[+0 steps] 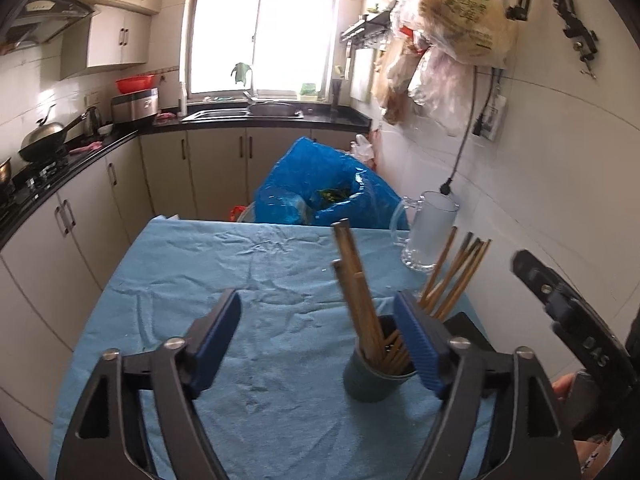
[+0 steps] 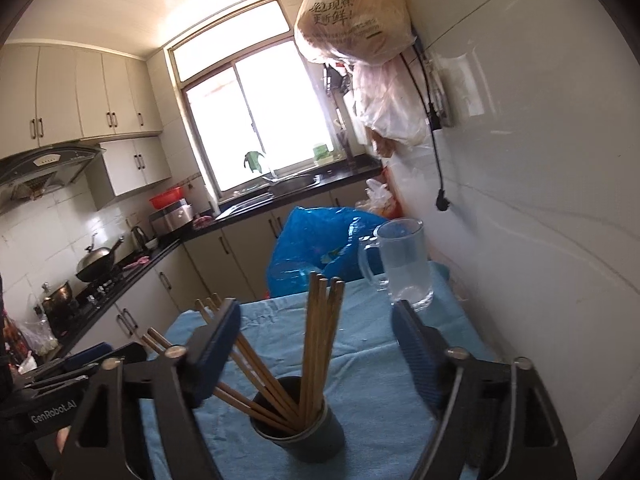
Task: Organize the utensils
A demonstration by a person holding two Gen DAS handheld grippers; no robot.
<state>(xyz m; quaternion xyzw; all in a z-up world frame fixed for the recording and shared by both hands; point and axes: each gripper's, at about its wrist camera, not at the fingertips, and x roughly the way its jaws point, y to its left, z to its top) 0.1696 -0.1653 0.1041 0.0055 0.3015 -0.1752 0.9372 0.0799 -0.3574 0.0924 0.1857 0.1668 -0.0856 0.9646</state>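
**Chopsticks stand in the cup, both grippers spread wide**

A dark grey-green cup (image 1: 374,376) stands on a table covered with a wrinkled blue cloth (image 1: 240,280), toward its near right part. Wooden chopsticks (image 2: 320,344) fill the cup: one bundle rises nearly upright, while others lean out in a fan toward the sides.

The left gripper (image 1: 318,344) hangs over the cloth with its blue-padded jaws parted and nothing pressed between them; the cup sits just inside its right finger, partly hidden by the pad. The right gripper (image 2: 316,352) is likewise released, its jaws standing wide on either side of the cup and the upright bundle, with the pads clear of both. Some leaning chopsticks pass behind its left finger.

A clear glass mug (image 2: 404,264) stands near the far right corner of the table, well apart from the cup. Beyond the table's far edge bulges a blue plastic bag (image 1: 320,184).
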